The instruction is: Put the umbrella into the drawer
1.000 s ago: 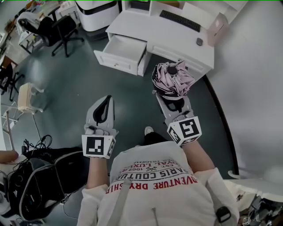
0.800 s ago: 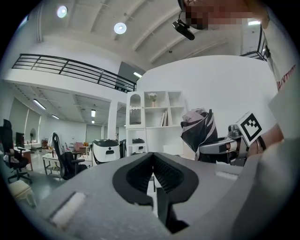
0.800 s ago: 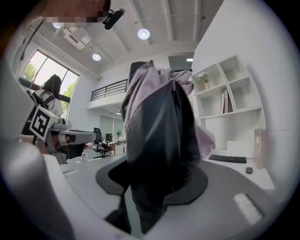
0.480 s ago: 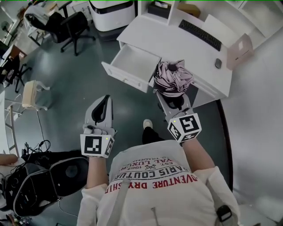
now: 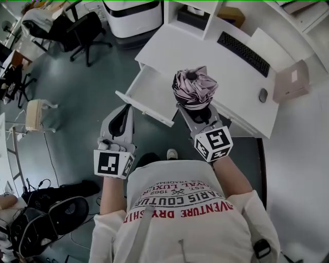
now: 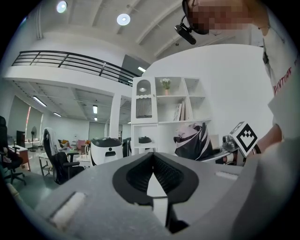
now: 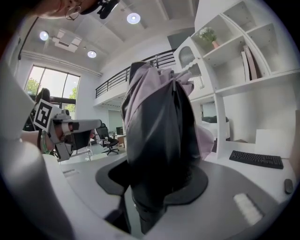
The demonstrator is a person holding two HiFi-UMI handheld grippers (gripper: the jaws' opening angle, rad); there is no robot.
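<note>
A folded pink and black umbrella [image 5: 194, 88] stands upright in my right gripper [image 5: 195, 110], whose jaws are shut around its lower end. In the right gripper view the umbrella [image 7: 159, 126] fills the middle, between the jaws of the right gripper [image 7: 161, 185]. It hangs over the front edge of the white desk [image 5: 205, 56], just right of the open white drawer [image 5: 149, 90], which looks bare inside. My left gripper [image 5: 127, 109] is shut with nothing in it and hovers at the drawer's front panel. The left gripper view shows the left gripper [image 6: 153, 155] with its tips together and the umbrella [image 6: 192, 140] off to the right.
On the desk lie a black keyboard [image 5: 243, 46], a mouse [image 5: 263, 95] and a pink box [image 5: 293, 81]. A black office chair [image 5: 85, 28] and a white machine [image 5: 131, 15] stand at the far left. Dark bags [image 5: 46, 215] lie on the floor behind me.
Both grippers have travelled toward the desk. The drawer and desk have come much nearer, and the umbrella now hangs right beside the open drawer. Neither grip has changed.
</note>
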